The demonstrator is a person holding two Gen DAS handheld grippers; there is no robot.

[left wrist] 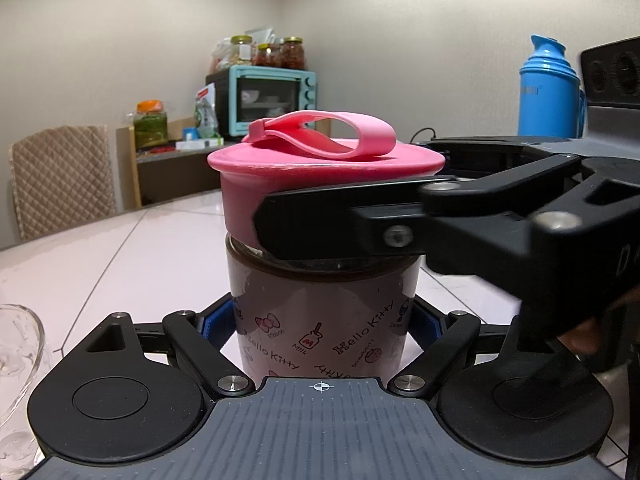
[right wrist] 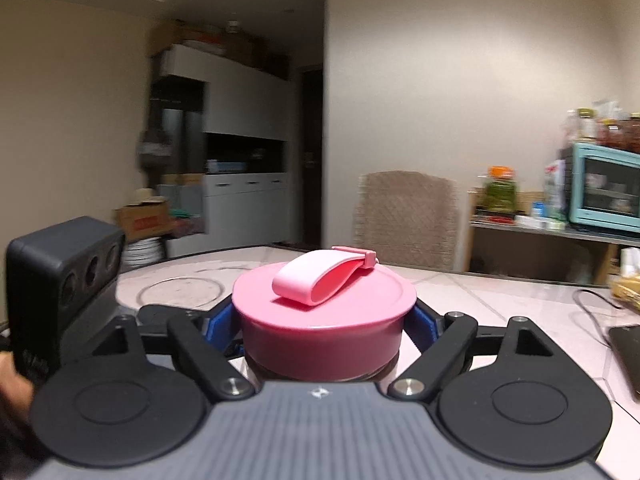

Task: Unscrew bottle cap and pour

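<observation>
- One bottle [left wrist: 324, 320], printed with Hello Kitty figures, stands upright on the pale tiled table [left wrist: 120, 248], and it holds a dark liquid up to its neck.
- One pink cap [left wrist: 320, 184] sits on the bottle, with a single pink loop strap [left wrist: 320, 132] lying across its top.
- Two grippers are at work. The left gripper [left wrist: 324, 324] has its two blue-padded fingers pressed against the bottle's body, one on each side.
- The right gripper [right wrist: 324, 322] comes in from the right in the left wrist view; its two fingers are clamped on the sides of the cap, one blue pad [right wrist: 222, 322] on each flank.
- One clear glass vessel [left wrist: 18, 360] stands at the left edge of the table, just beside the left gripper.
- One blue thermos [left wrist: 550, 88] stands farther back on the right.
- One turquoise toaster oven [left wrist: 268, 98] sits on a shelf by the wall, with four jars [left wrist: 266, 52] counted on top of it.
- One padded chair [left wrist: 60, 176] stands at the table's far side.
</observation>
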